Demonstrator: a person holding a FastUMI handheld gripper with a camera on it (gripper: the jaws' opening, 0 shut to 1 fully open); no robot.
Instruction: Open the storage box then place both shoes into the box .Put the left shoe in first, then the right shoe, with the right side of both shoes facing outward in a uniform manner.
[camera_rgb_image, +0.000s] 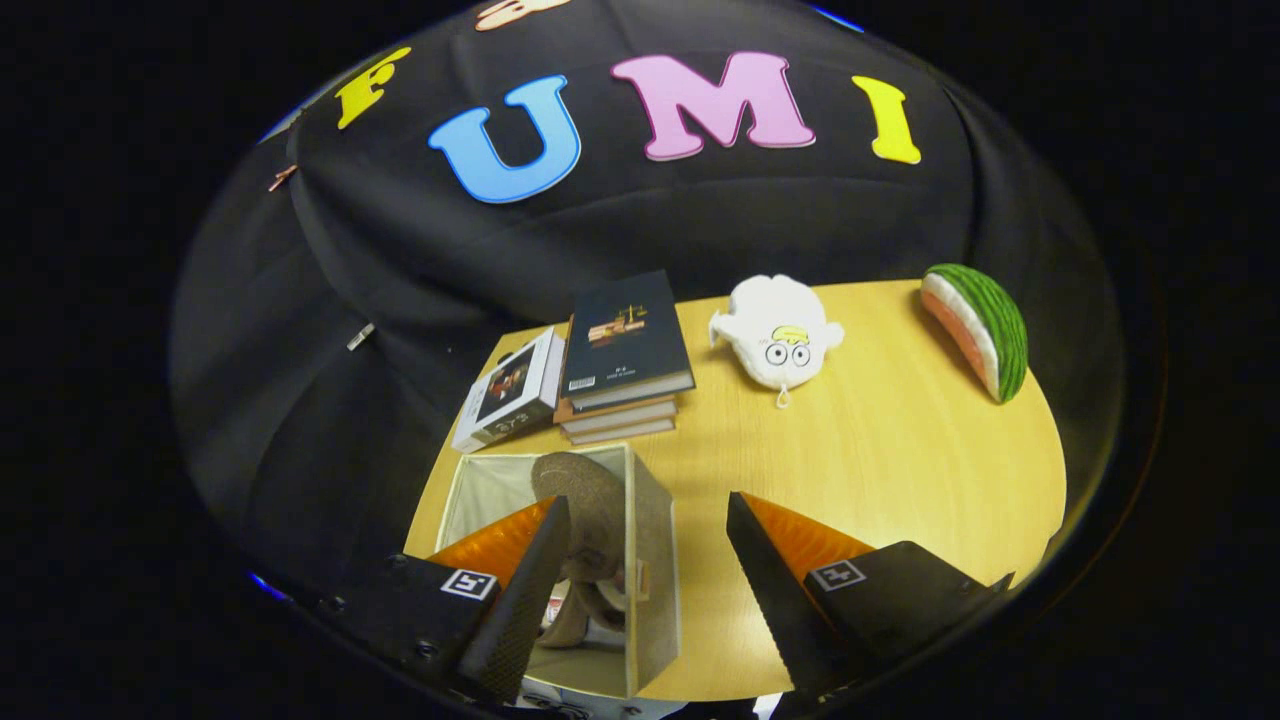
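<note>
Here my jaws (640, 570) stand wide apart, holding nothing, above the near part of the pale wood-grain counter (900, 470). Below my left finger (520, 590) sits the storage box (655, 560), a square, soft-sided fabric bin, open at the top. A shoe (590, 520) with a brown, rough-looking sole stands inside it, its long axis running from near me toward the far wall; I cannot tell which end is the toe. Beyond the box lies a stack of hardback books (625, 355), with a flat carton (510, 390) leaning beside it. Farther off rest a fluffy white plush toy (778, 340) and a ribbed watermelon-slice cushion (980, 325).
</note>
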